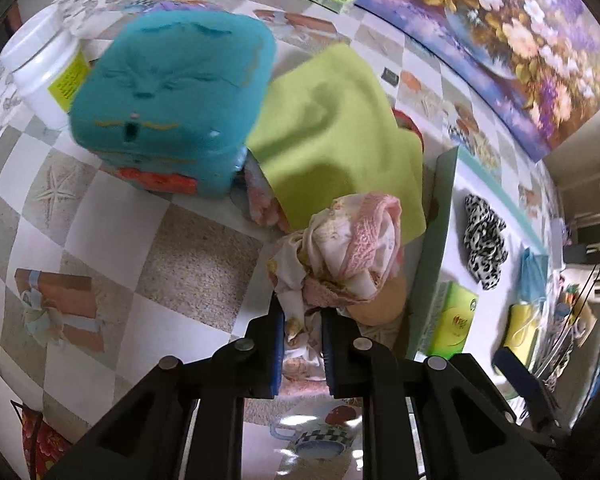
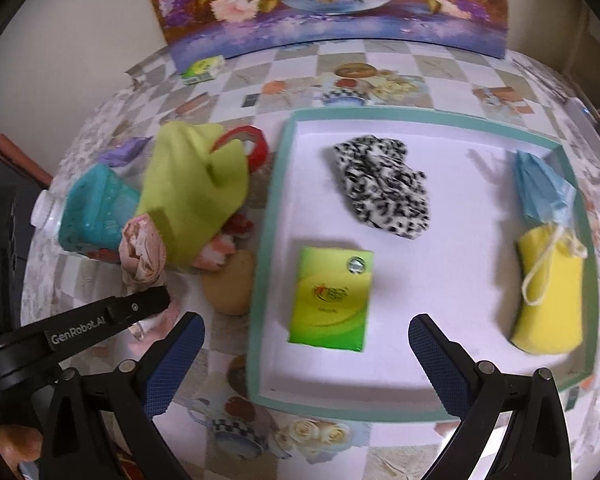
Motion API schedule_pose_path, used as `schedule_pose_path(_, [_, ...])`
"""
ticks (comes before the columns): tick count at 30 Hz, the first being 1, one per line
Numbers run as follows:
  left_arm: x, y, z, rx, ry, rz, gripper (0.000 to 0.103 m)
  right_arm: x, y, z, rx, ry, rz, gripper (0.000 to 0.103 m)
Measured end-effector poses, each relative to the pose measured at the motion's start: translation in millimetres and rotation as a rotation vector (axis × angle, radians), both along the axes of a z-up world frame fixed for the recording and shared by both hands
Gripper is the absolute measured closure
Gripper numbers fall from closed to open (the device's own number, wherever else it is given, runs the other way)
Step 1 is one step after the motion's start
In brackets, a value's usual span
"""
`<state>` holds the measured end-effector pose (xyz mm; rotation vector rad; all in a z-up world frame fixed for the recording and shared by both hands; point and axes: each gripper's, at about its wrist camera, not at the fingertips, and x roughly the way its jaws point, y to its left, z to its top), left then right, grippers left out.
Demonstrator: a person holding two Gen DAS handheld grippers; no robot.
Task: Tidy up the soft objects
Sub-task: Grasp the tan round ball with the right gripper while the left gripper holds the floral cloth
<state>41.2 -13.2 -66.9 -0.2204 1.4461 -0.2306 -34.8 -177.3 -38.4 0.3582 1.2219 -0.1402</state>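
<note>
left gripper [image 1: 303, 332] pinched narrow on a bunched pink floral cloth [image 1: 340, 256], blue pads biting only the lower folds, the bulk ballooning above the fingertips. just left of the teal-rimmed tray [image 1: 440, 208], beside a tan sponge [image 1: 380, 300] lying against the tray wall. right gripper [image 2: 306, 334] spread wide, holding nothing, poised over the near edge of the tray with a green tissue pack [image 2: 332, 296] between its fingers but untouched.

risks, as a judgement: thin grip on loose fabric, so a fold slipping free and the cloth dropping short of the tray. trailing hem likely to snag the lime green cloth [image 1: 336, 136] draped just left of the tray, dragging it along. teal plush cube [image 1: 172, 108] further left of the tray, close enough to be nudged. inside the tray, leopard-print scrunchie [image 2: 384, 188], blue mask [image 2: 540, 188] and yellow sponge [image 2: 548, 292]; open floor there, though a careless drop could bury the tissue pack.
</note>
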Motion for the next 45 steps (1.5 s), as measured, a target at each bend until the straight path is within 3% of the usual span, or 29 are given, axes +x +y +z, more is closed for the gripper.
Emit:
schedule_pose_path(3, [-5.5,19.6,7.2,-0.002,-0.001,0.025,0.086,4.8,4.0,-0.7,0.020,-0.018,0.023,0.005])
schedule_pose_path(6, [-6.5,28.8,7.1,-0.001,0.008,0.048,0.086,10.0,10.6,-1.7,0.031,-0.031,0.054,0.015])
schedule_pose_path(15, [-12.2,58.8,12.1,-0.012,0.013,0.104,0.086,24.3,37.1,0.1,0.044,-0.085,0.149,0.023])
schedule_pose_path(20, [-15.7,71.8,13.7,-0.023,0.020,0.132,0.086,30.4,49.6,-3.0,0.034,-0.080,0.199,0.041])
schedule_pose_path(27, [-21.4,84.4,16.5,-0.041,0.024,0.172,0.086,38.3,64.0,-6.7,0.018,-0.068,0.255,0.047])
schedule_pose_path(45, [-21.0,91.2,9.1,-0.065,0.047,0.261,0.086,61.1,70.9,-28.9,-0.101,0.003,0.259,0.047])
